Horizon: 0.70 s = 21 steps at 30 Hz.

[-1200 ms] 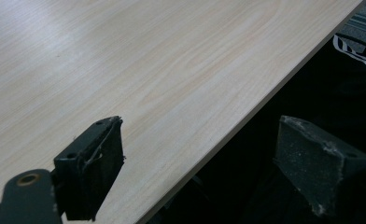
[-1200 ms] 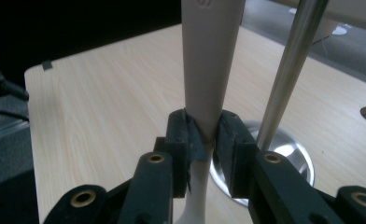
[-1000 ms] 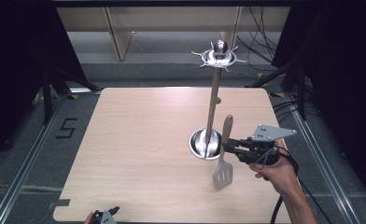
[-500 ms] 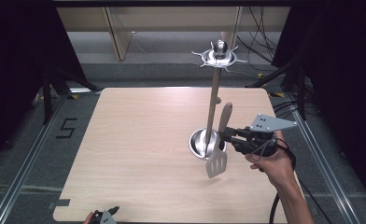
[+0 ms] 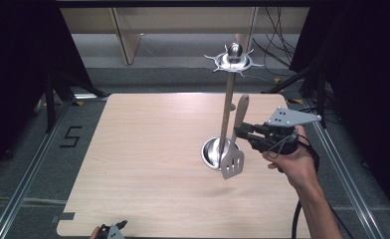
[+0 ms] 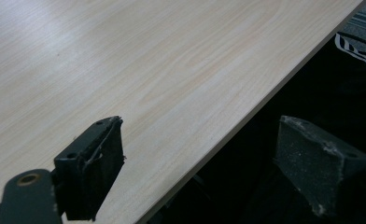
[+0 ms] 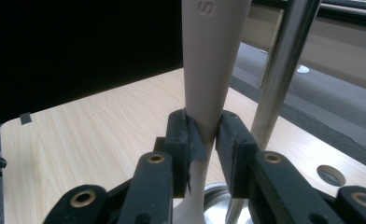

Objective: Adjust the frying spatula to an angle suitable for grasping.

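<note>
A spatula (image 5: 232,162) with a pale wooden handle and a slotted metal blade hangs blade-down in the air, close in front of a utensil stand (image 5: 228,114). The stand has a thin metal pole, a round base (image 5: 211,152) on the table and a ring of hooks at the top (image 5: 234,59). My right gripper (image 5: 238,132) is shut on the spatula's handle (image 7: 214,60), with the pole (image 7: 284,70) just to the right of the jaws. My left gripper (image 5: 111,231) rests low at the table's near edge, jaws wide open (image 6: 200,158) and nothing between them.
The light wooden table (image 5: 148,149) is bare to the left of the stand. Black curtains stand on both sides, cables lie on the floor at the back right, and a "5" is marked on the floor (image 5: 69,137) at the left.
My right gripper has lifted the spatula upward and slightly left toward the pole. The left gripper has stayed where it was.
</note>
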Available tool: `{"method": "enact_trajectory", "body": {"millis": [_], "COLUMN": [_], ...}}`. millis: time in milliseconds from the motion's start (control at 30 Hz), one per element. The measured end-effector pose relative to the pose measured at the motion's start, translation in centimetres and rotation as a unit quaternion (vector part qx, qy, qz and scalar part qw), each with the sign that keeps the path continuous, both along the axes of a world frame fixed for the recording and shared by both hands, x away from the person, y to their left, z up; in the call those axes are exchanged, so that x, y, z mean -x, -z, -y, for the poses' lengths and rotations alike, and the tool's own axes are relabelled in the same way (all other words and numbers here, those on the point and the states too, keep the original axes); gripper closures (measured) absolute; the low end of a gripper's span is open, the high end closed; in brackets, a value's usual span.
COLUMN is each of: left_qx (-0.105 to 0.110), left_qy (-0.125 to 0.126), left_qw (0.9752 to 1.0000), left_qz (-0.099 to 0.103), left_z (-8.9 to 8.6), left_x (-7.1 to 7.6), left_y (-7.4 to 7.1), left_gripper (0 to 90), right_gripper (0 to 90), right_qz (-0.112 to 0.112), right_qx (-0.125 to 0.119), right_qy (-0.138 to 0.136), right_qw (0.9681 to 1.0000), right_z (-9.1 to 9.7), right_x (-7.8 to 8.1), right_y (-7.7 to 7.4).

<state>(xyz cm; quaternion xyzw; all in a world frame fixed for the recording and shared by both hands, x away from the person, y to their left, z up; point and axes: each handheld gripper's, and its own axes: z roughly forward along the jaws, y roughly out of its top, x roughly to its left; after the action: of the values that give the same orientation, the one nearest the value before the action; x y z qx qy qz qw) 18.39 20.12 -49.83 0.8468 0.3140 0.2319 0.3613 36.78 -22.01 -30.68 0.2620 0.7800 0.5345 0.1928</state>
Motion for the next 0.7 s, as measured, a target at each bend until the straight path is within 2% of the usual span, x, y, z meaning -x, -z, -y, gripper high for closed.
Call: {"method": "enact_trajectory", "body": {"millis": [33,67,100,133,167,233,267,300,333,367,400,433,467,500,533,567,600,633,700], "left_qx": [0.0,-0.002,0.0,0.013,0.002,0.002,0.002,-0.005,-0.005,0.008,-0.005,-0.003,-0.002,0.001,-0.004,-0.011,0.003,0.003,-0.002], "left_qy": [-0.001,0.0,-0.001,-0.009,-0.011,-0.009,-0.009,0.001,0.001,-0.008,-0.004,-0.008,-0.003,-0.005,-0.001,0.005,-0.005,-0.007,-0.004], "left_qw": [1.0,1.0,1.0,0.9999,0.9999,0.9999,0.9999,1.0,1.0,0.9999,0.9999,0.9999,0.9998,0.9999,1.0,0.9999,0.9999,0.9999,0.9999], "left_qz": [-0.001,0.0,-0.003,-0.005,-0.004,-0.006,-0.006,-0.001,-0.001,-0.006,-0.008,-0.006,-0.017,-0.011,-0.004,-0.003,-0.014,-0.011,-0.011], "left_z": [0.0,0.0,0.0,0.1,0.1,0.1,0.1,0.0,0.0,0.1,0.1,0.1,0.0,0.1,0.0,0.0,0.1,0.1,0.0], "left_x": [0.0,0.0,0.1,0.1,0.1,0.1,0.1,0.0,0.0,0.1,0.1,0.1,0.1,0.1,0.0,0.0,0.1,0.1,0.1], "left_y": [0.0,0.0,0.0,0.2,0.1,0.1,0.1,0.0,0.0,0.1,0.0,0.1,0.0,0.0,0.0,-0.1,0.0,0.1,0.0], "left_gripper": [14.8,14.8,14.8,14.8,14.8,14.8,14.8,14.8,14.8,14.8,14.8,14.8,14.8,14.8,14.8,14.8,14.8,14.8,14.8], "right_gripper": [75.9,75.9,75.9,75.9,75.9,75.9,75.9,75.9,75.9,75.9,75.9,75.9,75.9,75.9,75.9,75.9,75.9,75.9,75.9], "right_qz": [-0.003,0.006,0.003,-0.001,0.006,0.012,0.012,0.001,0.001,0.009,0.009,0.003,0.014,0.014,0.0,0.005,0.004,0.012,0.005], "right_qx": [0.004,0.005,0.007,0.006,0.008,0.015,0.015,0.013,0.013,0.019,0.019,0.017,0.019,0.019,0.021,0.022,0.023,0.025,0.025], "right_qy": [0.001,0.001,0.002,0.003,0.007,0.004,0.004,0.005,0.005,0.006,0.006,0.006,0.015,0.015,0.013,0.013,0.011,0.01,0.014], "right_qw": [1.0,1.0,1.0,1.0,0.9999,0.9998,0.9998,0.9999,0.9999,0.9998,0.9998,0.9998,0.9996,0.9996,0.9997,0.9997,0.9997,0.9996,0.9996], "right_z": [0.0,0.0,0.0,0.0,0.0,0.0,0.0,-0.1,-0.1,-0.1,-0.1,-0.1,-0.2,-0.2,-0.2,-0.3,-0.3,-0.3,-0.4], "right_x": [0.0,-0.2,-0.3,-0.3,-0.4,-0.6,-0.6,-0.6,-0.6,-0.8,-0.8,-0.9,-1.1,-1.1,-1.0,-1.1,-1.2,-1.3,-1.3], "right_y": [-0.4,-0.5,-0.8,-1.0,-1.2,-1.9,-1.9,-2.2,-2.2,-2.5,-2.5,-2.6,-2.7,-2.7,-2.9,-3.0,-3.1,-3.2,-3.4]}}
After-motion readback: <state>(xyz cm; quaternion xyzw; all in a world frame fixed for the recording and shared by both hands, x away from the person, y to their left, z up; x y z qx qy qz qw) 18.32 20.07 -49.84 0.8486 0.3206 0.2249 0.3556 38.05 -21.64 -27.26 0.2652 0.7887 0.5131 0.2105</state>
